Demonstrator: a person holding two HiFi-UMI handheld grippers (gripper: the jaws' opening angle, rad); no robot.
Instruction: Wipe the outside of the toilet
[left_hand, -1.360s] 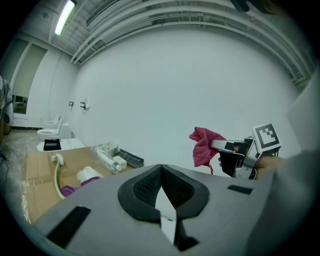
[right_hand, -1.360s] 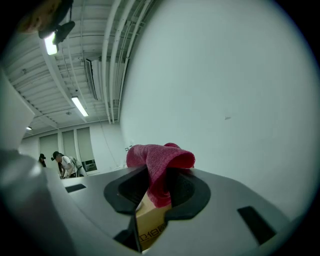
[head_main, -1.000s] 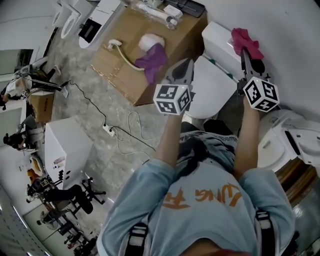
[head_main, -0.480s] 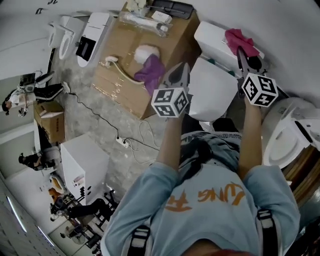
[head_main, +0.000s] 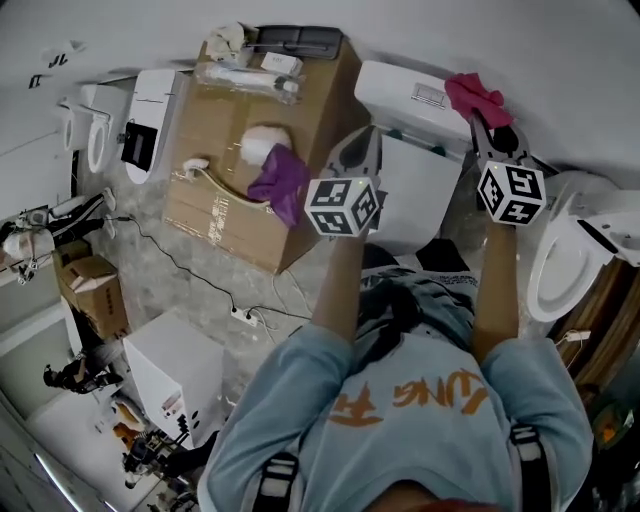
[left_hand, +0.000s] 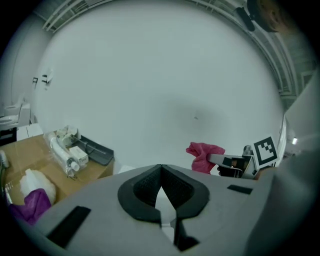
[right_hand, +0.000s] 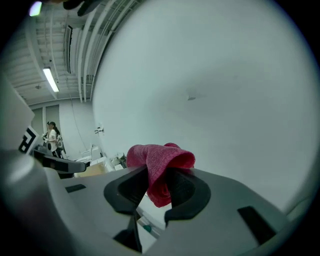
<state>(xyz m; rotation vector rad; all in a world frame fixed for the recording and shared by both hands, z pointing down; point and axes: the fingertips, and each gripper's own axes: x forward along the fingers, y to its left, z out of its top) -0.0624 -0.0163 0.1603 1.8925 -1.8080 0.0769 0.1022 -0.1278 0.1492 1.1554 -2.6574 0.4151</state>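
A white toilet stands against the wall, its tank (head_main: 405, 92) above the closed lid (head_main: 420, 190) in the head view. My right gripper (head_main: 482, 118) is shut on a pink cloth (head_main: 476, 96), which lies over the right end of the tank top. The same pink cloth (right_hand: 159, 167) bulges out between the jaws in the right gripper view. My left gripper (head_main: 362, 140) hangs over the left side of the lid, jaws shut with nothing in them. In the left gripper view the gripper (left_hand: 160, 186) faces the white wall, and the pink cloth (left_hand: 203, 153) shows at its right.
A large cardboard box (head_main: 255, 160) left of the toilet carries a purple cloth (head_main: 280, 180), a white bundle, a hose and packaged parts. A second toilet (head_main: 565, 255) stands at the right. More white fixtures (head_main: 145, 120), a power strip with cables (head_main: 245, 312) and a white cabinet (head_main: 185, 375) are on the floor at left.
Both grippers moved forward toward the wall. The pink cloth in the right gripper now lies at the right end of the tank top. The left gripper stays shut over the lid.
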